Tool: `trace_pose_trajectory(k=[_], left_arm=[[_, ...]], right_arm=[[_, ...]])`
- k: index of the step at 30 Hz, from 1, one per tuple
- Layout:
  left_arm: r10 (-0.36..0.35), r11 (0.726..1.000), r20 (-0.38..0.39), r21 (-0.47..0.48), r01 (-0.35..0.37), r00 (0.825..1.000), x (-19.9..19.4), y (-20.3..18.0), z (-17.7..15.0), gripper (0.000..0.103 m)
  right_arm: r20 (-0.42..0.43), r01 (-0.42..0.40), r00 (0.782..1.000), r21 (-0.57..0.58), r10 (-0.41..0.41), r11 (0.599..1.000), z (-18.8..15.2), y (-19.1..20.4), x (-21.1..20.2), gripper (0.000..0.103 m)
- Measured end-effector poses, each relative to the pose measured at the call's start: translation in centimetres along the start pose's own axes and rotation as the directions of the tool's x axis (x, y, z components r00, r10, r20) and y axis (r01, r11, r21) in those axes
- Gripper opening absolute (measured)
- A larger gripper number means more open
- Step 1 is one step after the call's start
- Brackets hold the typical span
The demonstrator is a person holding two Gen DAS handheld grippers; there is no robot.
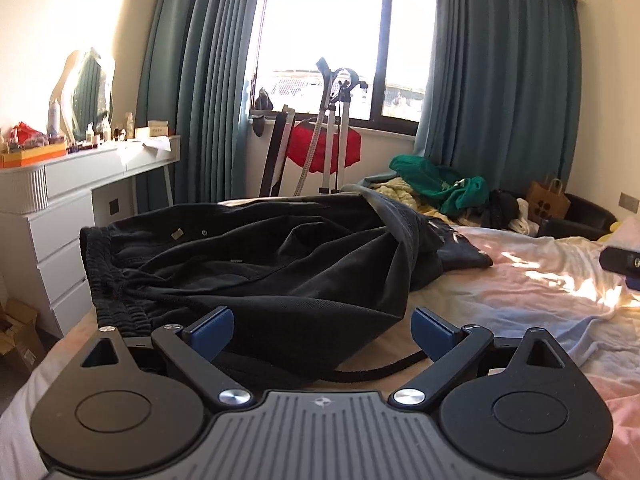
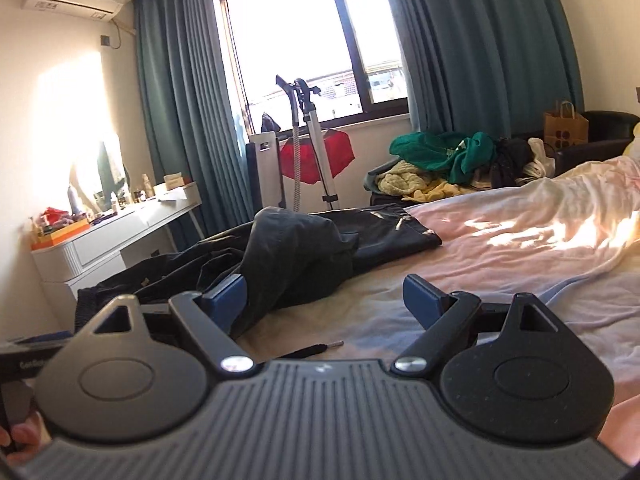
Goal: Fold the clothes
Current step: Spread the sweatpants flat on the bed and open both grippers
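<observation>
You had both claws spread wide and empty, the left claw (image 1: 322,330) at the crumpled black drawstring trousers (image 1: 256,264) lying at twelve o'clock on the pink-sheeted bed (image 1: 540,292), the right claw (image 2: 324,300) alongside. The fold looked barely begun; next, pinch the waistband and a leg.

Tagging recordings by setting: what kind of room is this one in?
A bedroom in a home, most likely. A bed with rumpled pale sheets holds black trousers, a white dressing table with a mirror and bottles stands by the wall, and teal curtains frame the window.
</observation>
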State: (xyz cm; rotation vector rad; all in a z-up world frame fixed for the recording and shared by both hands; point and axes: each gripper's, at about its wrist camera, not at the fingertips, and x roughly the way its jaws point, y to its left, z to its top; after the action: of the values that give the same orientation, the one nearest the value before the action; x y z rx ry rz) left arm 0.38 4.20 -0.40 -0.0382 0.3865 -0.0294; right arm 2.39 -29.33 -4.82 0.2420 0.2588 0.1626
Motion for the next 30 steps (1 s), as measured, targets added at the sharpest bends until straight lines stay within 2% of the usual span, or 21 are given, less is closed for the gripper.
trace_pose_trajectory(k=[3,8,13,17,26,30], left_arm=[[0.001,1.000,0.002,0.012,-0.001,1.000,0.3,-0.2,-0.2,0.097],[0.005,1.000,-0.032,0.012,-0.004,0.999,1.3,-0.4,-0.7,0.097],[0.008,1.000,-0.037,0.027,-0.007,0.999,1.6,-0.5,-1.0,0.097],[0.007,1.000,-0.040,-0.001,-0.007,0.999,1.4,-0.1,-1.0,0.097],[0.016,1.000,-0.067,-0.006,-0.017,0.998,2.3,0.0,-0.3,0.097],[0.045,0.999,-0.080,0.014,-0.044,0.996,4.0,-0.2,0.7,0.098]], right_arm=[[0.011,0.008,1.000,0.015,-0.008,1.000,0.2,-0.7,0.0,0.087],[-0.029,0.031,0.999,0.029,-0.031,0.999,-0.5,-1.1,0.5,0.087],[-0.029,0.029,0.999,0.017,-0.029,0.999,-0.5,-0.7,0.2,0.087],[-0.030,0.025,0.999,0.005,-0.025,1.000,-0.5,-0.5,0.1,0.087],[-0.030,0.023,0.999,0.015,-0.022,1.000,-0.4,-0.9,-0.1,0.087],[-0.035,0.025,0.999,0.033,-0.024,0.999,-0.4,-1.3,0.0,0.087]])
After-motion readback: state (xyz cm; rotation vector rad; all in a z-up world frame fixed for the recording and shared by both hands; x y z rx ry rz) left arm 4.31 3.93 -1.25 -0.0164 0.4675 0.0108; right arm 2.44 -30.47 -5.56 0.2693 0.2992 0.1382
